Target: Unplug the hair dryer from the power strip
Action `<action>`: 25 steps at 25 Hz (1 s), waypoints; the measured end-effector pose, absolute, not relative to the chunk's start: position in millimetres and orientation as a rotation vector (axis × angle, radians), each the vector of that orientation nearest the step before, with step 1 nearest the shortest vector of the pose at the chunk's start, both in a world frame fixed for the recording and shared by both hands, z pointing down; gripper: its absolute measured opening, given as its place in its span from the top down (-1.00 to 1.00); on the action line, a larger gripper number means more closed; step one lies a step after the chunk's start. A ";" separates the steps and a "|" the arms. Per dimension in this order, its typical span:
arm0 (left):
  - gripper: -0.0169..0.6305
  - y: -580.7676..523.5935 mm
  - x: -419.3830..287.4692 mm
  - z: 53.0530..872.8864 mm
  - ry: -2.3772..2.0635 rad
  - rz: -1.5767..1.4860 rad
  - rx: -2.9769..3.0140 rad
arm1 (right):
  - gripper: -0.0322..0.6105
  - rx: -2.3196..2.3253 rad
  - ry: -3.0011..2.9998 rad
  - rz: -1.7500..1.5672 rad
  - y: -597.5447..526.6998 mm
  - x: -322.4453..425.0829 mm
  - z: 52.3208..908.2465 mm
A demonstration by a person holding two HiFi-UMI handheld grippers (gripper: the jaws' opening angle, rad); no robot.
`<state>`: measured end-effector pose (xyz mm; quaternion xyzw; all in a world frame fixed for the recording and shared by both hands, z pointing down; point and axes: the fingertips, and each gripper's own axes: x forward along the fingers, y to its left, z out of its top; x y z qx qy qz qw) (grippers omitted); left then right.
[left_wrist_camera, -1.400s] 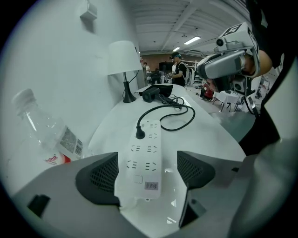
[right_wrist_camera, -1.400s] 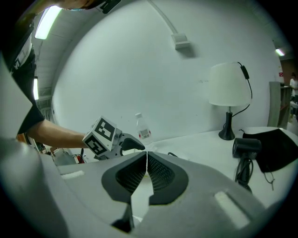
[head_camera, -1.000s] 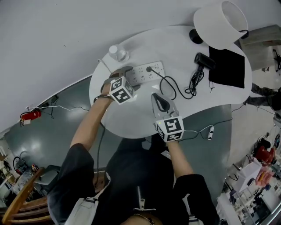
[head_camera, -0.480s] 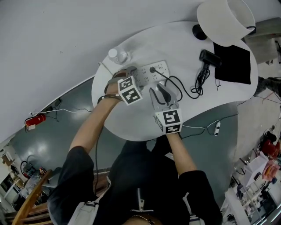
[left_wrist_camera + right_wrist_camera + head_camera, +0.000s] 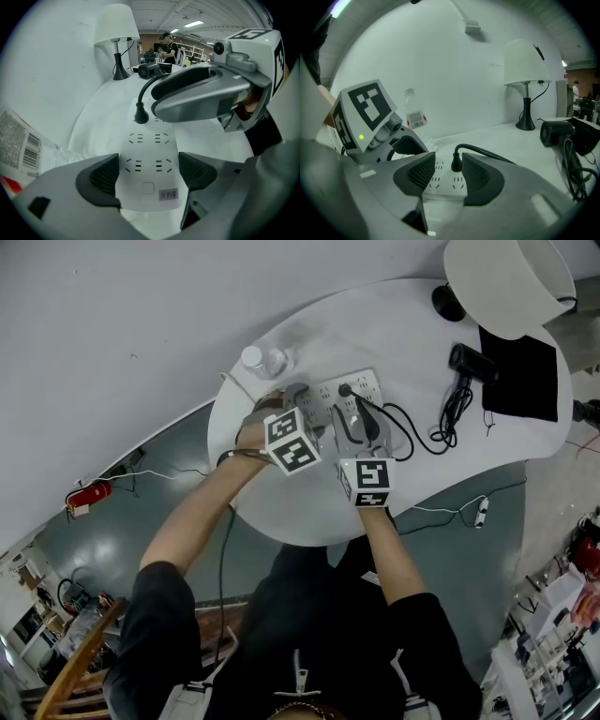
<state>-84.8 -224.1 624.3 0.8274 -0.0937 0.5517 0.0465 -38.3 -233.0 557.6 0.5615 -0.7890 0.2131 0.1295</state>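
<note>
A white power strip [image 5: 330, 396] lies on the round white table [image 5: 422, 474]. One black plug [image 5: 344, 388] sits in it, and its cable runs right to the black hair dryer [image 5: 471, 360]. My left gripper [image 5: 298, 396] points steeply down, its pads [image 5: 105, 176] shut against the sides of the power strip's [image 5: 149, 161] near end. My right gripper [image 5: 358, 414] hovers low over the strip, its jaws opening. The plug [image 5: 456, 162] stands just beyond its pads [image 5: 421, 171], and nothing is pressed between them. The hair dryer [image 5: 555, 131] rests far right.
A white lamp [image 5: 511, 282] stands at the table's far right, beside a black cloth [image 5: 520, 376]. A clear plastic bottle [image 5: 258, 359] is just left of the strip. The strip's white lead hangs off the table's edge. Floor lies all around.
My right gripper has moved forward and down over the table to the strip, close to the plug, and its jaws have spread. The left gripper has stayed on the strip.
</note>
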 end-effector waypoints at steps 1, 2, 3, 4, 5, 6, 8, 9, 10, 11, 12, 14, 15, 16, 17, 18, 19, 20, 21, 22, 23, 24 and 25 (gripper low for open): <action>-0.24 -224.3 -84.8 624.3 -0.290 1.681 2.525 | 0.37 1.651 -2.286 0.613 -236.2 -38.4 559.7; -0.24 -224.3 -85.1 624.3 -0.295 1.677 2.526 | 0.37 1.671 -2.279 0.607 -239.1 -38.5 561.7; -0.24 -224.3 -85.5 624.4 -0.298 1.674 2.527 | 0.37 1.692 -2.272 0.599 -241.9 -38.8 563.7; -0.24 -224.5 -85.7 624.5 -0.299 1.672 2.528 | 0.37 1.710 -2.265 0.590 -245.0 -39.0 565.6; -0.24 -224.6 -85.6 624.5 -0.299 1.671 2.530 | 0.37 1.724 -2.260 0.578 -248.6 -38.5 567.2; -0.24 -224.6 -85.3 624.5 -0.298 1.671 2.531 | 0.37 1.732 -2.256 0.564 -252.4 -37.7 568.6; -0.24 -224.0 -85.1 624.3 -0.297 1.676 2.528 | 0.37 1.741 -2.245 0.542 -258.8 -36.6 570.7; -0.24 -223.7 -85.7 624.2 -0.295 1.680 2.526 | 0.37 1.749 -2.240 0.533 -261.6 -36.8 570.9; -0.24 -223.7 -86.5 624.2 -0.293 1.685 2.524 | 0.37 1.759 -2.235 0.523 -264.3 -37.1 570.6; -0.24 -223.8 -87.1 624.3 -0.292 1.689 2.523 | 0.38 1.766 -2.230 0.511 -266.6 -37.3 570.3; -0.24 -223.7 -87.3 624.5 -0.291 1.691 2.522 | 0.39 1.767 -2.222 0.501 -268.4 -37.3 570.4; -0.24 -223.0 -86.9 625.1 -0.288 1.694 2.520 | 0.48 1.754 -2.197 0.483 -270.6 -37.1 571.9; -0.24 -222.7 -86.5 625.3 -0.287 1.696 2.519 | 0.53 1.743 -2.184 0.474 -271.2 -37.4 572.6; -0.24 -222.6 -86.2 625.4 -0.285 1.697 2.518 | 0.59 1.729 -2.174 0.463 -271.6 -38.2 572.8; -0.24 -222.6 -85.9 625.5 -0.284 1.698 2.516 | 0.65 1.714 -2.167 0.451 -271.6 -39.2 573.0; -0.24 -222.6 -85.8 625.6 -0.282 1.700 2.515 | 0.68 1.701 -2.162 0.438 -271.4 -40.3 573.4; -0.24 -222.8 -85.8 625.6 -0.281 1.701 2.514 | 0.68 1.692 -2.159 0.428 -271.3 -41.2 573.7; -0.24 -223.1 -86.0 625.6 -0.280 1.701 2.514 | 0.71 1.687 -2.158 0.421 -271.3 -42.0 573.9; -0.24 -223.3 -86.1 625.7 -0.280 1.701 2.514 | 0.71 1.684 -2.159 0.420 -271.4 -42.5 574.0; -0.24 -223.4 -86.3 625.8 -0.280 1.700 2.513 | 0.72 1.683 -2.160 0.425 -271.5 -42.6 574.0; -0.24 -223.3 -86.3 625.9 -0.280 1.699 2.513 | 0.72 1.684 -2.162 0.435 -271.4 -42.6 573.9; -0.24 -223.2 -86.4 626.0 -0.280 1.697 2.514 | 0.73 1.687 -2.162 0.446 -271.2 -42.5 573.8; -0.24 -223.2 -86.4 626.0 -0.280 1.695 2.514 | 0.73 1.692 -2.163 0.456 -270.9 -42.4 573.6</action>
